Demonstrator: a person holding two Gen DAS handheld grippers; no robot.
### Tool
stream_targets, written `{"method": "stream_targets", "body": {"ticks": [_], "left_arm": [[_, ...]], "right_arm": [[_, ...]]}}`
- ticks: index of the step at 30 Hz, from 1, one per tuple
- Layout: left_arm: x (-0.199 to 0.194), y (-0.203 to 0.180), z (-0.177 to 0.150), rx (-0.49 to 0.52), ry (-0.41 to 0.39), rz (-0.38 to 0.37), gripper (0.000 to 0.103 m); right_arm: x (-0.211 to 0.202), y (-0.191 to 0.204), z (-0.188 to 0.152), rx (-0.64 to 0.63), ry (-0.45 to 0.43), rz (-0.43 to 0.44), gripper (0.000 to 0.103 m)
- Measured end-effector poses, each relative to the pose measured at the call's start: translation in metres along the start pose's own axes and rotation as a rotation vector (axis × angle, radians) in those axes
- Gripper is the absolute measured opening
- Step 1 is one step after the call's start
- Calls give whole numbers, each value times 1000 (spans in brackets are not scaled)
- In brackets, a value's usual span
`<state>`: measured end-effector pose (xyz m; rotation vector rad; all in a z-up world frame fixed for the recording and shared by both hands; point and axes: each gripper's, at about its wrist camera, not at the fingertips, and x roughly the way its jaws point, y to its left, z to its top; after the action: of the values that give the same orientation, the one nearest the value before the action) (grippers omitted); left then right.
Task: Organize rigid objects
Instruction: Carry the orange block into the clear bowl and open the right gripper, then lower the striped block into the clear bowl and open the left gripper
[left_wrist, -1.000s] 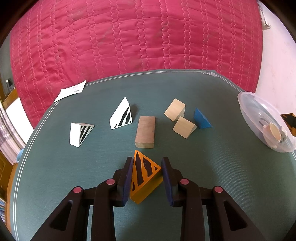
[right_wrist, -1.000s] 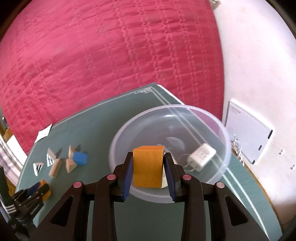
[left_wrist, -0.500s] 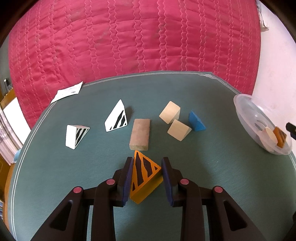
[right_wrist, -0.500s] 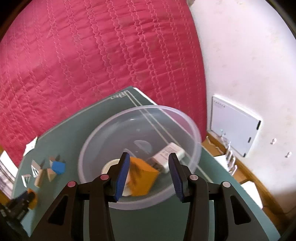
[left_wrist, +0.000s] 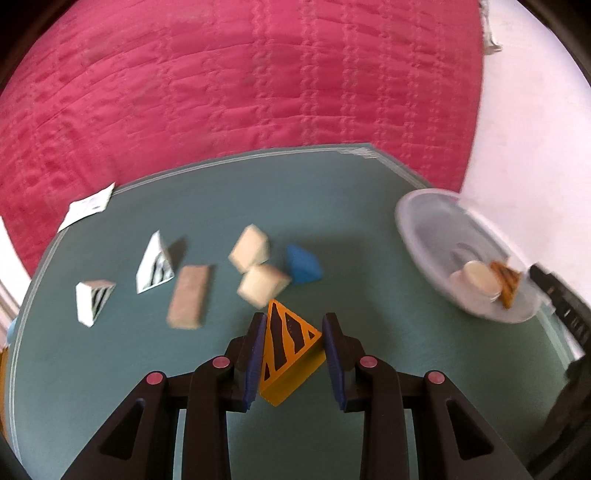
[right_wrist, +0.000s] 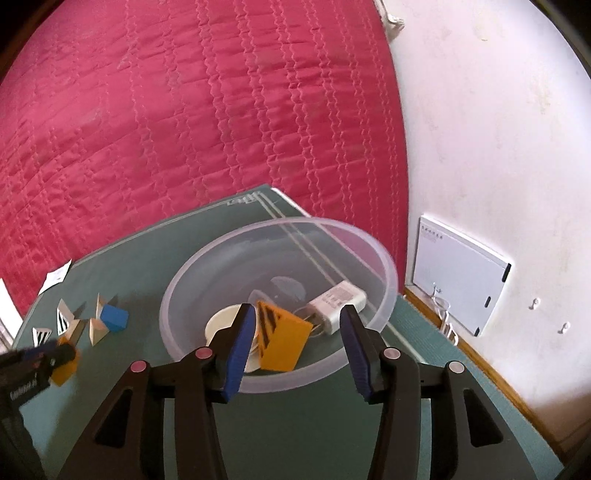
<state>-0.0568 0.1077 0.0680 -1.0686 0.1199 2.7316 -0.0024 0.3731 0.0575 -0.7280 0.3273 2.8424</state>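
A green surface (left_wrist: 332, 206) stands before a red quilted bed (left_wrist: 258, 92). On its right edge we see a clear bowl (right_wrist: 369, 251) holding an orange striped wedge (right_wrist: 282, 341), beneath our right gripper (right_wrist: 297, 345), fingers spread and empty. Our left gripper (left_wrist: 293, 356) clenches a second striped wedge (left_wrist: 286, 347) above the surface. It looks light, stiff and smooth, best pinched across flat faces.
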Motion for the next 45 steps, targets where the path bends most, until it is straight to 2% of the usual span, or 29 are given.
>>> {"method": "stream_targets", "body": {"ticks": [5,12,23,25,26,27,28,45], "left_arm": [[0,-27,22,25,-34,-67,32],[13,-60,41,61,-44,-138,32],[40,-105,56,122,-45,-209,33],[45,-108,59,120,-46,-213,44],[47,-107,59,113,-50,-216,59],[46,-105,59,104,-58,-216,69],[45,-102,57,91,-71,-208,71],[41,-43,39,-8,-52,-84,73]], "right_arm": [[-6,-6,-1,34,-24,-6,49],[-5,-11,-1,73,-31,-9,49],[-4,-15,-1,97,-23,-7,50],[-4,-15,-1,98,-25,-7,50],[-4,-15,-1,99,-26,-8,50],[-3,-15,-1,99,-26,-7,50],[-3,-15,-1,99,-25,-7,50],[-3,-14,-1,101,-21,-8,51]]}}
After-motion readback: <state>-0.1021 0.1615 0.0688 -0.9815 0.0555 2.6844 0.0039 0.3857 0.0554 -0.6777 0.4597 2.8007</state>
